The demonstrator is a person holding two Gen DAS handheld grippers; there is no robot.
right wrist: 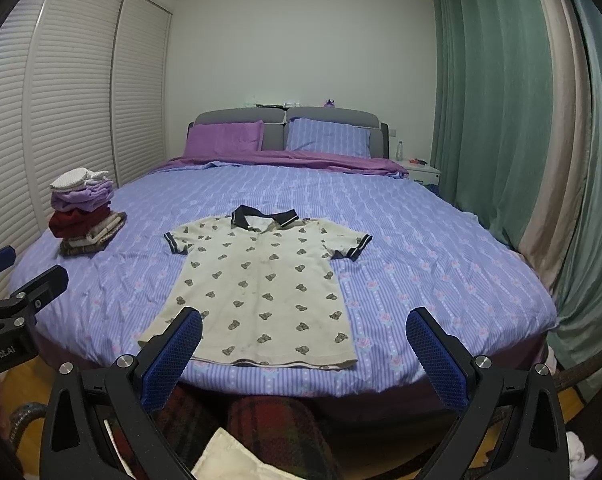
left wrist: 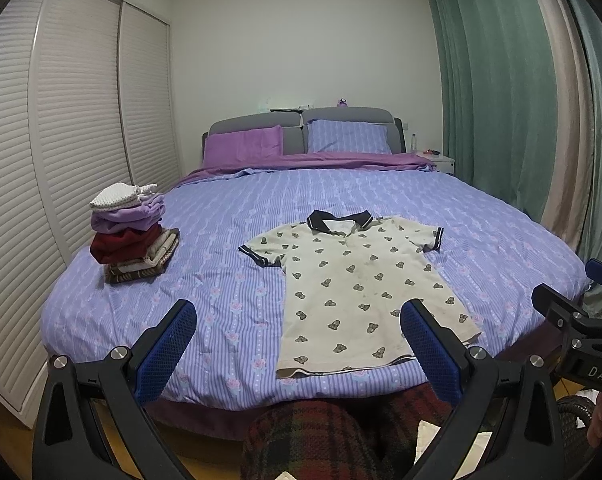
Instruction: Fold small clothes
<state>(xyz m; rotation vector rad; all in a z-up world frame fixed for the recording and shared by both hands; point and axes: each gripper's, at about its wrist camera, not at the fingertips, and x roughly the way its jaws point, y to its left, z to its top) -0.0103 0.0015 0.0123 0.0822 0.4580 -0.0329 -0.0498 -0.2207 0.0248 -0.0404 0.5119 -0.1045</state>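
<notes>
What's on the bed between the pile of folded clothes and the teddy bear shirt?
Nothing but bare striped bedspread. Both views show an open gap between the pile of folded clothes and the teddy bear shirt.

Premises: a home bedroom. Evidence observed: a double bed (left wrist: 341, 200) with grey padded headboard (left wrist: 301, 120), one purple pillow (left wrist: 243, 146) and one striped pillow (left wrist: 347, 136). A louvred sliding wardrobe (left wrist: 81, 100) lines the left wall; green curtains (left wrist: 493, 80) hang floor-length on the right. A white nightstand (left wrist: 441, 160) holding a bottle (left wrist: 413, 142) stands beside the headboard. A stack of folded clothes (left wrist: 133, 236) sits on the bedspread.
</notes>
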